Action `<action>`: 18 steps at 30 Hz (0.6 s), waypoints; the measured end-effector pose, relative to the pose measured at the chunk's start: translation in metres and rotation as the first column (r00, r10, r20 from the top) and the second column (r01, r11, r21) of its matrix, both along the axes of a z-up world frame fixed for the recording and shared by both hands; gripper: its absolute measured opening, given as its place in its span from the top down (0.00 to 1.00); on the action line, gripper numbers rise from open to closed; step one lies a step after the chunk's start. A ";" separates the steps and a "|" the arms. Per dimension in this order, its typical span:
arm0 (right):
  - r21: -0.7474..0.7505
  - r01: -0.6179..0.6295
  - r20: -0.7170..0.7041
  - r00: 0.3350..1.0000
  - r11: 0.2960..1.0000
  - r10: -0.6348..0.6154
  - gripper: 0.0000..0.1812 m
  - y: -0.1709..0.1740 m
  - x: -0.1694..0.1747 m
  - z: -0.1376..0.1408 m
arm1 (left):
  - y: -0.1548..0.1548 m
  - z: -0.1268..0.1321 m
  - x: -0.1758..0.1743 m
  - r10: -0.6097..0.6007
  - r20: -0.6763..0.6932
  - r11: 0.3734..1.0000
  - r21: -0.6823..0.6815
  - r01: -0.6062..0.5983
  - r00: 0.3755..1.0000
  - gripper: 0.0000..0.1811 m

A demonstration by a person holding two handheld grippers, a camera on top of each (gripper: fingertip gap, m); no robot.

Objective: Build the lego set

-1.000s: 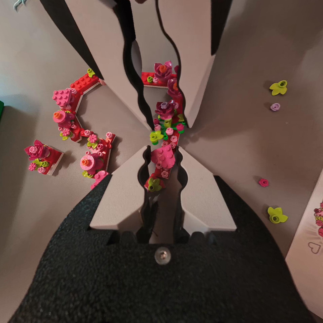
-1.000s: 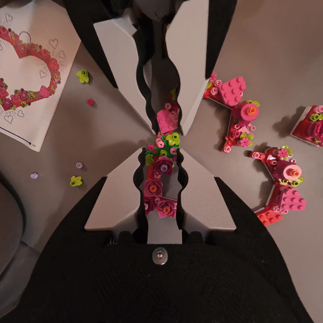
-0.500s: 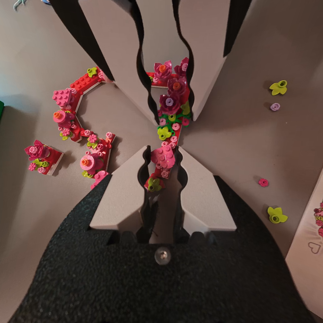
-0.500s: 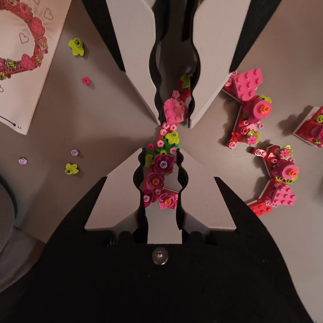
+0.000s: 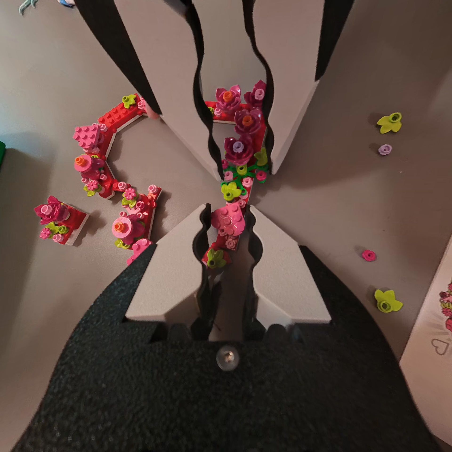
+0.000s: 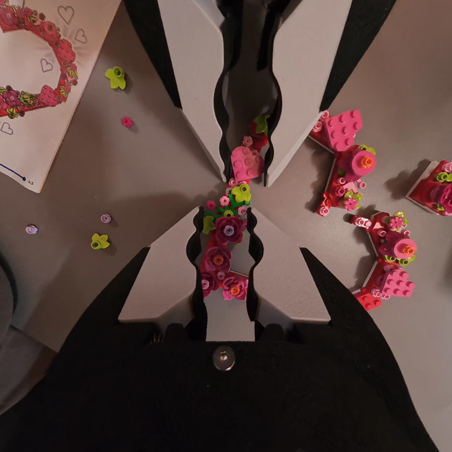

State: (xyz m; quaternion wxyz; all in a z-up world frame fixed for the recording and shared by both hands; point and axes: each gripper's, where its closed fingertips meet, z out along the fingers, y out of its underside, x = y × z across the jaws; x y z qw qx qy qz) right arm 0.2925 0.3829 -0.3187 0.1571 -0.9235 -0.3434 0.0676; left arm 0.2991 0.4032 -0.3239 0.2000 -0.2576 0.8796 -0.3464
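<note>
Plain grey-brown tabletop (image 5: 342, 195) here, dim lighting, with lego bits scattered all over it. In the middle is a long red lego strip covered in magenta roses, lime leaves and a pink heart plate (image 5: 236, 186), and both tongs sit over it from opposite ends. The left gripper (image 5: 227, 215) has the heart-plate end between its white fingers, and the gap looks narrow enough that the pads touch the bricks, so I'd call it clamped on the strip. The right gripper (image 6: 223, 220) straddles the rose end, but there's visible space beside the flowers, so to me it reads as open, not squeezing. Off to one side lie 2 more red flowered segments (image 5: 105, 156), a small red square piece with a rose (image 5: 61, 220), and loose studs and lime leaf pieces (image 5: 389, 122). The white instruction booklet showing the finished heart (image 6: 36, 80) sits at the table edge. Handling-wise, I'd guess the strip is light and stiff, but it's a chain of plates, so it could snap apart at a joint if bent or twisted. The little flowers probably pop off easily too. Best bet is gripping the flat red side edges of the base, low down, rather than pinching the roses or leaves.
</note>
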 end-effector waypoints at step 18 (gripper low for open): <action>0.020 0.015 -0.019 1.000 1.000 -0.014 0.79 0.003 0.001 0.001 | 0.000 0.000 0.000 0.001 0.000 1.000 0.000 -0.001 1.000 0.86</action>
